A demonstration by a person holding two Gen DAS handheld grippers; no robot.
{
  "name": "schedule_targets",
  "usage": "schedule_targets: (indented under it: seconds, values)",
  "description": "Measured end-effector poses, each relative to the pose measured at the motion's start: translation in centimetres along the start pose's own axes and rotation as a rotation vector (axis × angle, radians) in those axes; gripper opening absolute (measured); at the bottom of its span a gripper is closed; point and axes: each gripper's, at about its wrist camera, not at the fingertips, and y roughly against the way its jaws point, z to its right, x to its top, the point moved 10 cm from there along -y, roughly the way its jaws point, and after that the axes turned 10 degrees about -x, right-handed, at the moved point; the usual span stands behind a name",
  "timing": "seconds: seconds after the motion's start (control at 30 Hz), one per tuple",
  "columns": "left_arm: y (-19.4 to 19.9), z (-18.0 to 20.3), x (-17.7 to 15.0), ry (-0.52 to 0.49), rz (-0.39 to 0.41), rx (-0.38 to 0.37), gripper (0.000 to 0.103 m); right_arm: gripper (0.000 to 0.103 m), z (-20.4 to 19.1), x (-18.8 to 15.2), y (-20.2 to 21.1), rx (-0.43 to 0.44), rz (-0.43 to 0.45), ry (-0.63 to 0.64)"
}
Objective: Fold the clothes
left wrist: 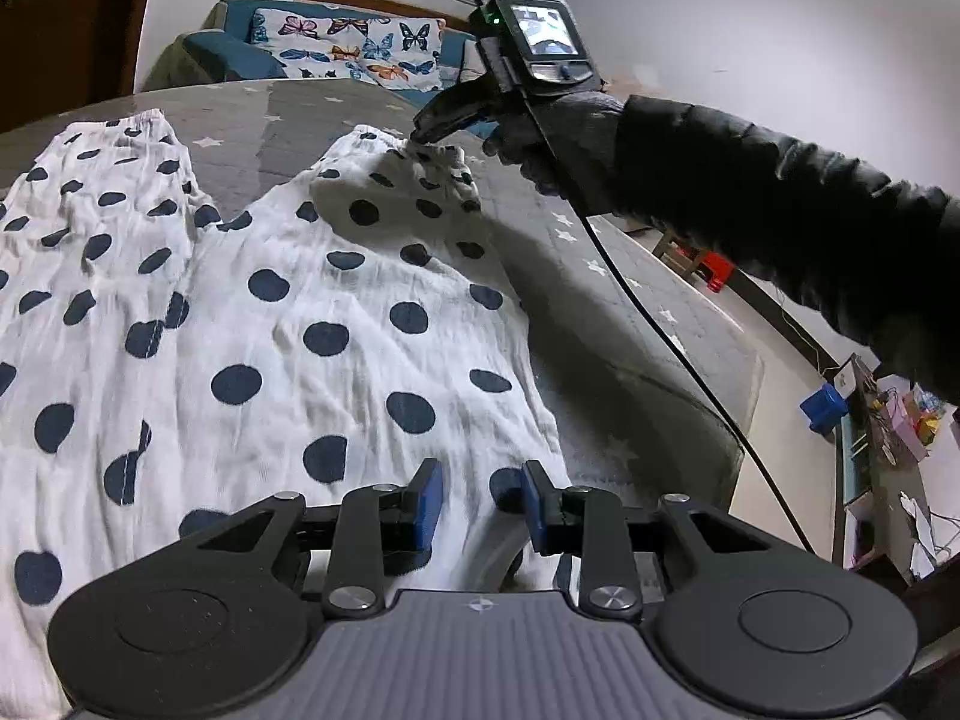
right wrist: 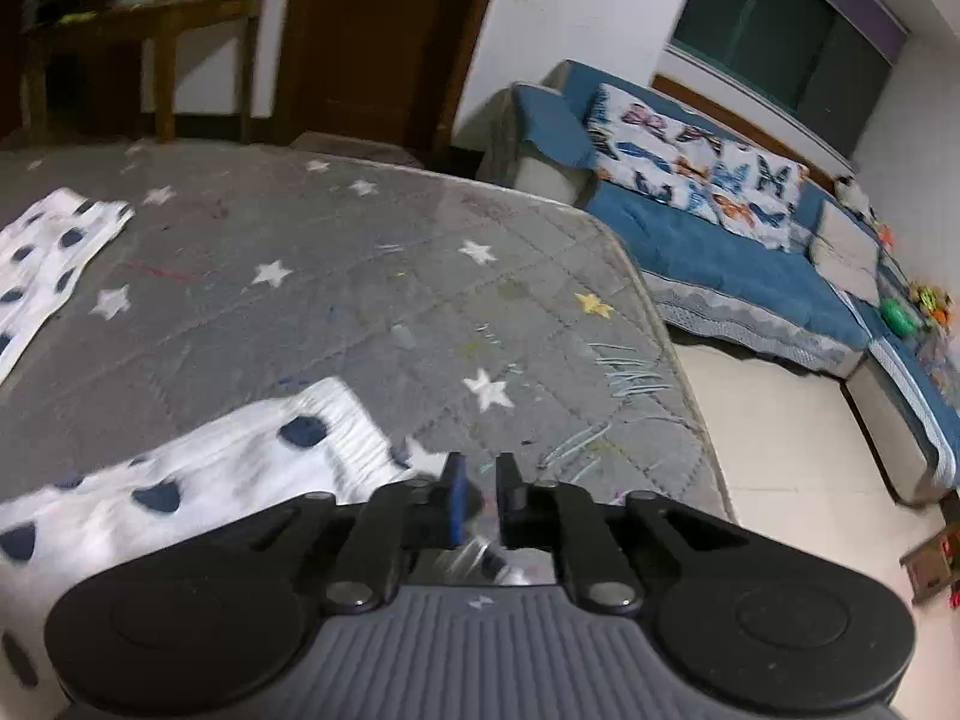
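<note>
White trousers with dark blue dots [left wrist: 288,312] lie spread on the grey star-print mattress [left wrist: 630,312], legs pointing away. My left gripper [left wrist: 480,498] is open, its blue pads above the cloth near the right waist edge. My right gripper [left wrist: 423,132] is at the cuff of the right leg, which is bunched and lifted under its tip. In the right wrist view the right gripper [right wrist: 479,498] has a narrow gap between its fingers, with the cuff [right wrist: 336,432] just left of them; whether it pinches cloth is unclear. The other leg's cuff [right wrist: 60,240] lies far left.
The mattress edge [right wrist: 678,360] drops to a tiled floor [right wrist: 780,450] on the right. A blue sofa [right wrist: 720,252] with a butterfly cushion [right wrist: 696,162] stands beyond. A wooden table [right wrist: 150,18] and a door are at the back. A black cable [left wrist: 660,330] trails from the right gripper.
</note>
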Motion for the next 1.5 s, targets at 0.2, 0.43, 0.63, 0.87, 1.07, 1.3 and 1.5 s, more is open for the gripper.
schedule_targets:
  seconds: [0.2, 0.43, 0.63, 0.87, 1.07, 1.3, 1.5]
  values:
    - [0.4, -0.2, 1.0, 0.022, 0.031, -0.004, 0.031, 0.040, -1.1, 0.2, 4.3, 0.170, 0.040, -0.089]
    - [-1.1, 0.4, 0.9, 0.008, -0.004, -0.022, 0.033, 0.051, -4.3, -1.6, 2.9, 0.234, -0.027, -0.102]
    - [-2.6, 1.1, 1.4, 0.015, -0.007, -0.060, 0.033, 0.055, -5.1, 0.7, 0.5, 0.201, 0.021, -0.102]
    - [-4.5, 2.4, 1.9, 0.025, -0.004, -0.116, 0.033, 0.059, -5.3, 2.2, -1.1, 0.201, 0.036, -0.117]
    - [-3.2, 2.5, 1.7, 0.036, 0.018, -0.098, 0.034, 0.061, -5.1, 1.1, 2.3, 0.231, 0.053, -0.085]
    - [2.9, -0.3, 2.7, 0.049, 0.165, 0.051, 0.037, 0.065, -6.6, -2.2, 9.7, 0.345, 0.079, -0.048]
    - [8.6, -5.4, 1.9, 0.150, 0.273, 0.230, 0.037, 0.068, -9.9, -6.4, 16.1, 0.478, 0.083, -0.010]
